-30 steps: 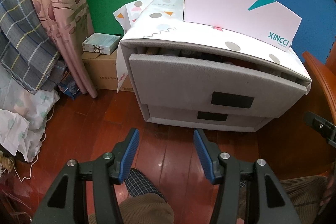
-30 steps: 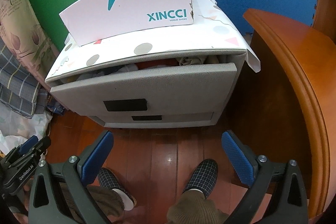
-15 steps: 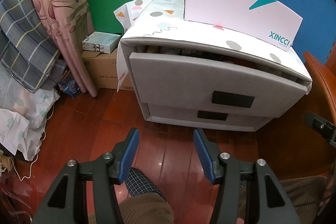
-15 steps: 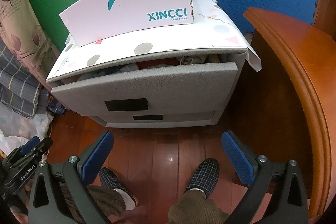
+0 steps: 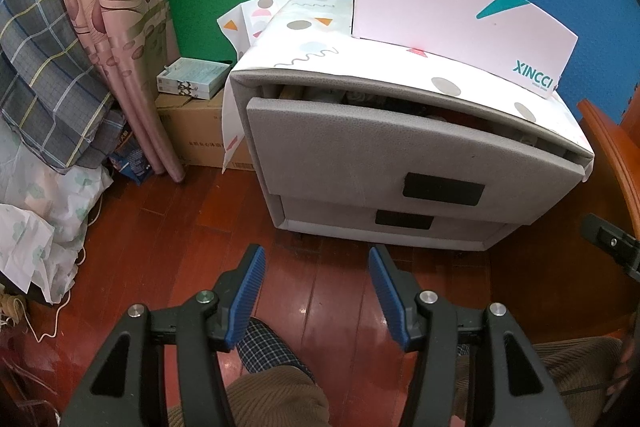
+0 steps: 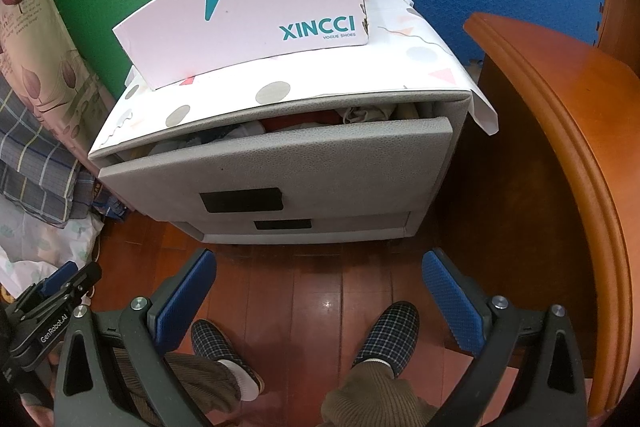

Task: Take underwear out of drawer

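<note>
A grey two-drawer cabinet stands on the wooden floor. Its top drawer [image 5: 400, 151] [image 6: 276, 167] is pulled partly out, and folded clothes [image 6: 320, 123] in red, white and grey show in the gap; I cannot pick out underwear among them. The lower drawer [image 5: 400, 221] is closed. My left gripper [image 5: 316, 291] hangs open above the floor in front of the cabinet, nothing between its blue pads. My right gripper [image 6: 318, 291] is open wider, also short of the drawer and empty. The left gripper's body [image 6: 48, 303] shows at the lower left of the right wrist view.
A pink XINCCI shoebox [image 5: 460, 31] [image 6: 248, 27] sits on the patterned cloth over the cabinet. Curved wooden furniture [image 6: 560, 147] stands close on the right. Curtains, plaid bedding [image 5: 44, 75] and a cardboard box [image 5: 200, 135] crowd the left. The person's slippered feet [image 6: 392, 335] are below.
</note>
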Action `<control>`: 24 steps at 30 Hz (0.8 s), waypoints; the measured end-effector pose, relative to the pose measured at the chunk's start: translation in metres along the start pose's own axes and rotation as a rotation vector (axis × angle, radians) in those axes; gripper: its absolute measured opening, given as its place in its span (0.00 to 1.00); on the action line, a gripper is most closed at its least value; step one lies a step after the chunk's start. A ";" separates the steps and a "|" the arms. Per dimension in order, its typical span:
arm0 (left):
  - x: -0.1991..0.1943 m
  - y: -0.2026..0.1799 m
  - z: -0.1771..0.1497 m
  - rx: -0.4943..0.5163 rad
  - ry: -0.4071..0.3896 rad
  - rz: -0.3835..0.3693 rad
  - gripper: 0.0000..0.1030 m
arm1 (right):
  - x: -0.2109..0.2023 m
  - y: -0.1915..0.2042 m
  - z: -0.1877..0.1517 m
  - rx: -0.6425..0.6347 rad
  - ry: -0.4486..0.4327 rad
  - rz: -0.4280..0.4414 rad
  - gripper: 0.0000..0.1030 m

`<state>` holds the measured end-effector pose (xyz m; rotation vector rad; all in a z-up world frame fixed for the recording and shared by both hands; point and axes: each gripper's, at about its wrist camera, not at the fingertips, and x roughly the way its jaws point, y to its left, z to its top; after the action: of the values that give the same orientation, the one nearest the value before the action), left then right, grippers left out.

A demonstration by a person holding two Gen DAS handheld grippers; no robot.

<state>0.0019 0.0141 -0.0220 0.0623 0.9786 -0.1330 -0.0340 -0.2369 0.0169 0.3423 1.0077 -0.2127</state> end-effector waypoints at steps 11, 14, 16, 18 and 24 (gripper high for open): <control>0.001 0.000 0.001 -0.004 0.004 -0.001 0.54 | 0.000 -0.001 0.000 0.001 0.002 0.001 0.99; 0.001 -0.001 0.001 -0.005 0.005 -0.001 0.54 | 0.000 0.000 -0.001 0.001 0.002 0.002 0.99; 0.001 -0.001 0.001 -0.005 0.007 -0.003 0.54 | 0.000 -0.001 0.000 0.001 0.001 0.003 0.99; 0.001 -0.001 0.001 -0.006 0.007 -0.002 0.54 | 0.000 0.000 -0.001 0.004 0.002 0.004 0.99; 0.001 -0.001 0.001 -0.005 0.008 -0.003 0.54 | -0.001 -0.001 -0.001 0.005 0.002 0.007 0.99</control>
<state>0.0032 0.0128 -0.0228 0.0567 0.9870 -0.1333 -0.0353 -0.2371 0.0168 0.3506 1.0076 -0.2091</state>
